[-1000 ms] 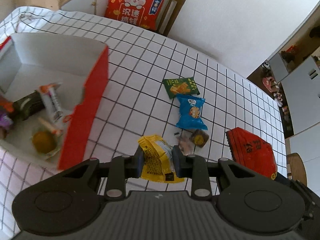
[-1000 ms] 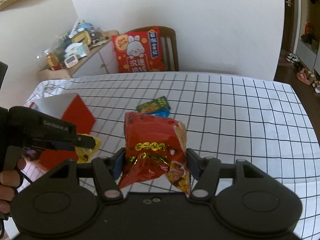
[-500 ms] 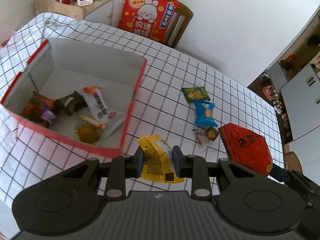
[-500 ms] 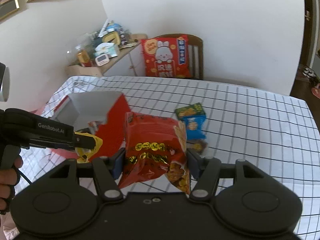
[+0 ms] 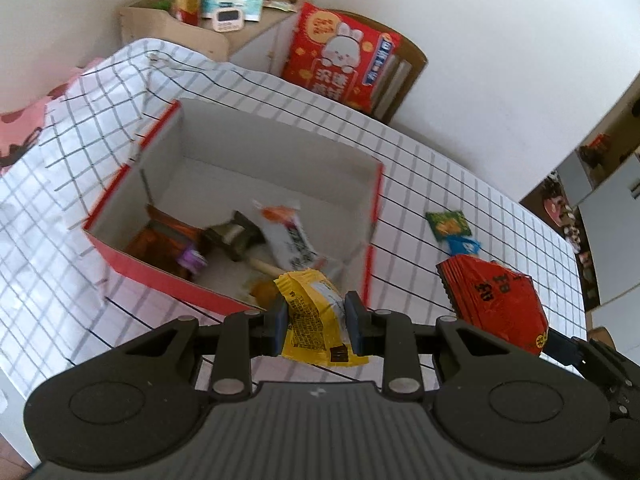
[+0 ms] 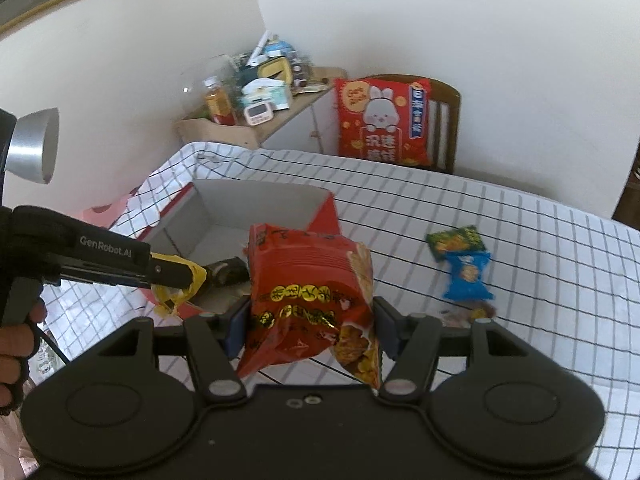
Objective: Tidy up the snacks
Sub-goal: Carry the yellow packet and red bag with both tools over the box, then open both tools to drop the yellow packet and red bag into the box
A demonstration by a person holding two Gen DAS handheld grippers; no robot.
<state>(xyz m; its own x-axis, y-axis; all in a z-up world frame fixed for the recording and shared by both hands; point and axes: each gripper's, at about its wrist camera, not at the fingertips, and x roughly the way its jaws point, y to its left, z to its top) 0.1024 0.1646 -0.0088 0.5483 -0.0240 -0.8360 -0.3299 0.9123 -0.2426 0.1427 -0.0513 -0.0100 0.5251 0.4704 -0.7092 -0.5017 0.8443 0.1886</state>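
A table point(image 5: 460, 184) under a white cloth with a thin black grid fills most of both views; the cloth hangs in soft folds at the far left corner. At its far edge stands a wooden chair point(image 6: 444, 96) with a red rabbit-print cushion point(image 6: 380, 124) propped on it.

On the left half of the table sits a square cardboard box point(image 5: 372, 216), red outside, plain grey-white inside, open at the top. In it lie several small wrapped snacks point(image 5: 280, 232), crinkled and blurred.

The right gripper point(image 6: 312, 326) is clenched on a puffy, glossy red bag point(image 6: 308, 280) with gold print, carried in the air just right of the box. The left gripper point(image 5: 316, 324) is clamped on a flat, creased yellow packet point(image 5: 308, 316), hanging over the box's near right corner.

Further right on the cloth lie a flat green packet point(image 6: 456, 242) and, touching its near edge, a blue pillow-shaped packet point(image 6: 466, 274); just nearer are some small dark wrappers point(image 6: 468, 314), too blurred to make out.
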